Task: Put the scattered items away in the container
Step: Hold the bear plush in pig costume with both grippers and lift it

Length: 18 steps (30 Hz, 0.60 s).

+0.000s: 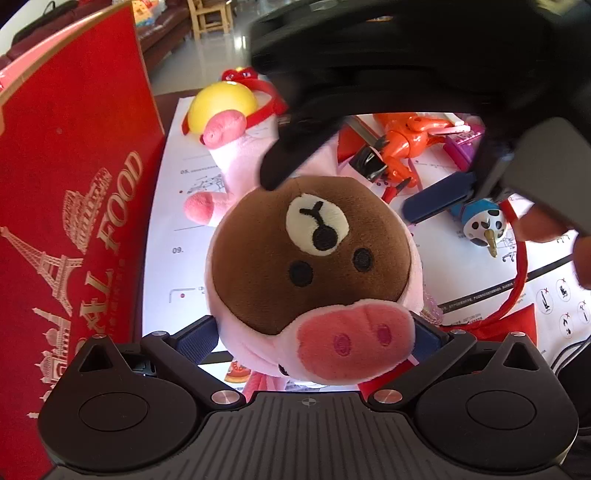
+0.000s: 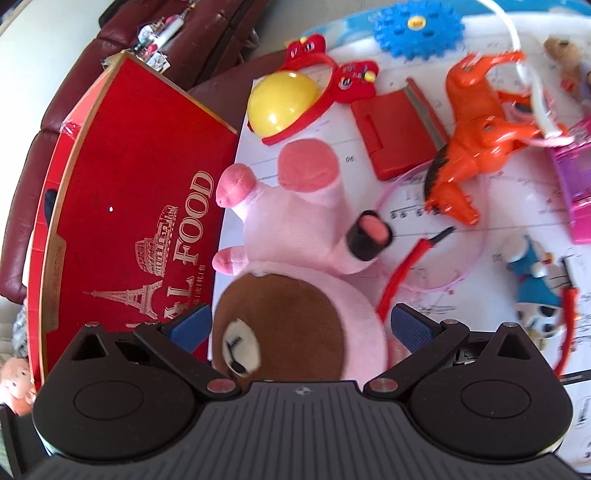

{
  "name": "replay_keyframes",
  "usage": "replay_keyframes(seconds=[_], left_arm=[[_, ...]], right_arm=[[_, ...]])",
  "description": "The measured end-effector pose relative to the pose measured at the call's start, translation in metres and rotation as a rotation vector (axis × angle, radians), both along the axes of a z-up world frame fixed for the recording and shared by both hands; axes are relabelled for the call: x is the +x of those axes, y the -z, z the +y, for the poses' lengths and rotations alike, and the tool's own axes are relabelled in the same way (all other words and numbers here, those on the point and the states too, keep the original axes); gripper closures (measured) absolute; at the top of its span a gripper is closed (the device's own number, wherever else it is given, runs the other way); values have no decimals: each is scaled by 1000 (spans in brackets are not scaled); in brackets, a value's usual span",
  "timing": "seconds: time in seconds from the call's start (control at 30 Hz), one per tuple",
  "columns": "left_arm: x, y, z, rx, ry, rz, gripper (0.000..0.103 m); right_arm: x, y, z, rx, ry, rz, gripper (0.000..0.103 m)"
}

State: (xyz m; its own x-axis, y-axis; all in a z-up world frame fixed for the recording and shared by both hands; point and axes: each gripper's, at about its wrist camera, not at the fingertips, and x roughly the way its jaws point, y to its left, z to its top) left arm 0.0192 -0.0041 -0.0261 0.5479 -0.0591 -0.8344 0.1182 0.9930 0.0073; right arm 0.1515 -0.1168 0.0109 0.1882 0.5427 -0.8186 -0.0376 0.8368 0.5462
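A white instruction sheet covers the surface, and toys lie scattered across it beside a dark red sofa in the background. A plush bear in a pink pig suit lies on the sheet, its brown head toward both cameras and its pink feet pointing away. The left gripper has its blue fingers spread wide on either side of the plush head; whether the pads press on it I cannot tell. The right gripper also stands with its fingers wide apart, one on each side of the head, and the fabric looks close to both pads. A tall red box printed with gold landmarks and the word FOOD stands just left of the plush, touching the sheet's edge. Beyond the plush feet lie a yellow ball inside a red headband, a flat red case, an orange toy horse, a blue gear and a blue-and-white figure. In the left view the right gripper's dark body fills the top right corner.
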Motion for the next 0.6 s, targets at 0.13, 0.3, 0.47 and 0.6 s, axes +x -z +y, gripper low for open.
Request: replay_keyframes(seconds=[0.13,0.3,0.47,0.6], left_arm=[[3,4,-2,26,9,9,0],[6,9,8,-24,-15,26,0],[9,14,6,-27,-21,41,0],[8,21,-2,19,-6,43,0]], right_arm=[[3,12,18,-58,-26,12,0],[6,23,26,-42,-43,6,0],[8,26,27,-33,-45,-1,0],[11,27,31,-38,-60,-10,0]])
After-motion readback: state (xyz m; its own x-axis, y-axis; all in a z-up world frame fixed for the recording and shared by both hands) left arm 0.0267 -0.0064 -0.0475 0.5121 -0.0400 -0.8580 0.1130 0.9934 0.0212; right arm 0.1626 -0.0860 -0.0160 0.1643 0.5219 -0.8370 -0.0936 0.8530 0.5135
